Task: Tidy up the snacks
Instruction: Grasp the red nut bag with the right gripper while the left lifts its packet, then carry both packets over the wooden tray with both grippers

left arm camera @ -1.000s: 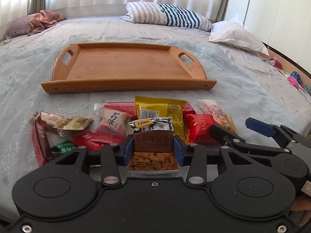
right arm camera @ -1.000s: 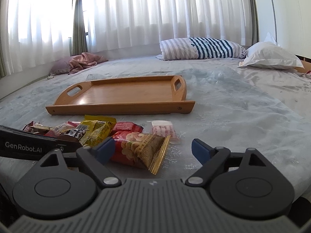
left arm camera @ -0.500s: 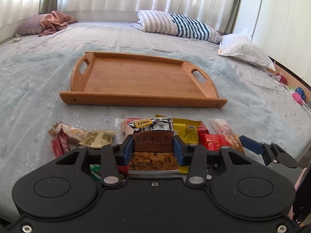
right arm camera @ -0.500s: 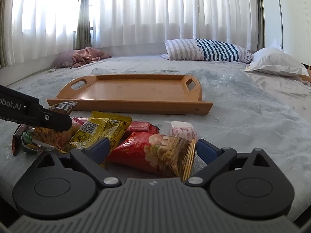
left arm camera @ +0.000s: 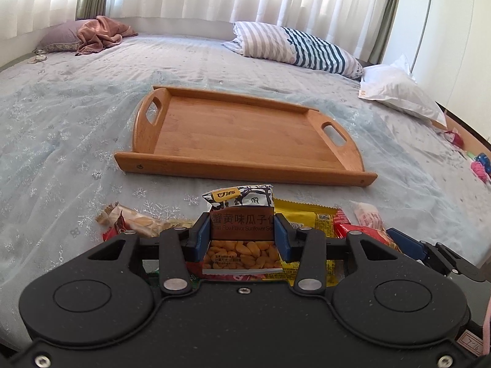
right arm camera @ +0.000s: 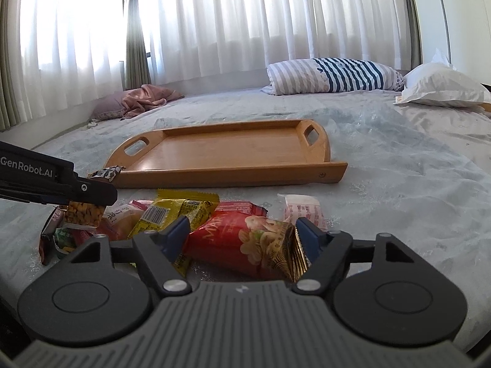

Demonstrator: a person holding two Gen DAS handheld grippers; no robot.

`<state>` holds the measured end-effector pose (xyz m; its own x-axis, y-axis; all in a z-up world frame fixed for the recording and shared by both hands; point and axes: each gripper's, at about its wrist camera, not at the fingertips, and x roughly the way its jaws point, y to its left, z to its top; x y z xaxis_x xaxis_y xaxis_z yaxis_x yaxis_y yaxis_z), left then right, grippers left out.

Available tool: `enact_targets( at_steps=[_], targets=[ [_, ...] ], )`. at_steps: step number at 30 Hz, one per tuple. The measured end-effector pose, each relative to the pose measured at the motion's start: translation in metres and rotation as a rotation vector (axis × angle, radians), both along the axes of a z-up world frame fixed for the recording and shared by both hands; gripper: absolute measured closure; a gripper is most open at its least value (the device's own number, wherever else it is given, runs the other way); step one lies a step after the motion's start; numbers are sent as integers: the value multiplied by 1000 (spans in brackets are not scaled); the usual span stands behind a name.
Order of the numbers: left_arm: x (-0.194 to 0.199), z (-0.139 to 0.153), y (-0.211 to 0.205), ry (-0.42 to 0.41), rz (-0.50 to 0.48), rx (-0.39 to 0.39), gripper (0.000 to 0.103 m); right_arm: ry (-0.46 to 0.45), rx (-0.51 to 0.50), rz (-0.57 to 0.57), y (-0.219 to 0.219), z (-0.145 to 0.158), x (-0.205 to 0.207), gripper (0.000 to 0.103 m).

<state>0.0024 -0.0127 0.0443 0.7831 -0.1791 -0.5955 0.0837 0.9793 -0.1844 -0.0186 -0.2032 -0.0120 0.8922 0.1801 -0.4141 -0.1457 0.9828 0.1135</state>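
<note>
The left gripper (left arm camera: 242,240) is pinching the sunflower seed packet (left arm camera: 242,230) between its two blue pads (left arm camera: 201,237), one pad pressing each side edge. The packet is standing upright in the grip, its long axis running up and down, the black-and-white printed top sticking up above the pads and the clear window of seeds hanging at pad level and just below. In the right wrist view that same packet (right arm camera: 84,211) is hanging clear of the bed, held over the left end of the snack pile.

Over on the other side, the right gripper (right arm camera: 242,239) is sitting with its fingers spread around the red snack bag (right arm camera: 245,242). The left pad (right arm camera: 176,234) is right at the bag's red end; the right pad (right arm camera: 308,239) is just beside the gold crimped end. Whether either is actually touching, I cannot tell. The bag is lying flat on the bedspread (right arm camera: 399,190), its long axis running left to right across the gripper, gold end pointing right.

A yellow packet (right arm camera: 178,211) is lying just left of the red bag, and a small pink-and-white packet (right arm camera: 302,210) just behind it. The wooden tray (left arm camera: 242,165) is sitting on the bed beyond the pile, its long side facing the grippers, handles at left and right.
</note>
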Motion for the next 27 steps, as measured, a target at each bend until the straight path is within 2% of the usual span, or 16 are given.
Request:
enact_targets(
  at_steps=[12, 21, 27],
  targets=[
    [20, 17, 5, -40, -2, 22, 62, -94, -11, -2, -4, 34, 4, 27],
    [54, 31, 19, -53, 14, 6, 62, -118, 15, -15, -12, 54, 39, 27],
    [83, 38, 21, -41, 3, -6, 62, -98, 41, -15, -19, 62, 69, 27]
  ],
)
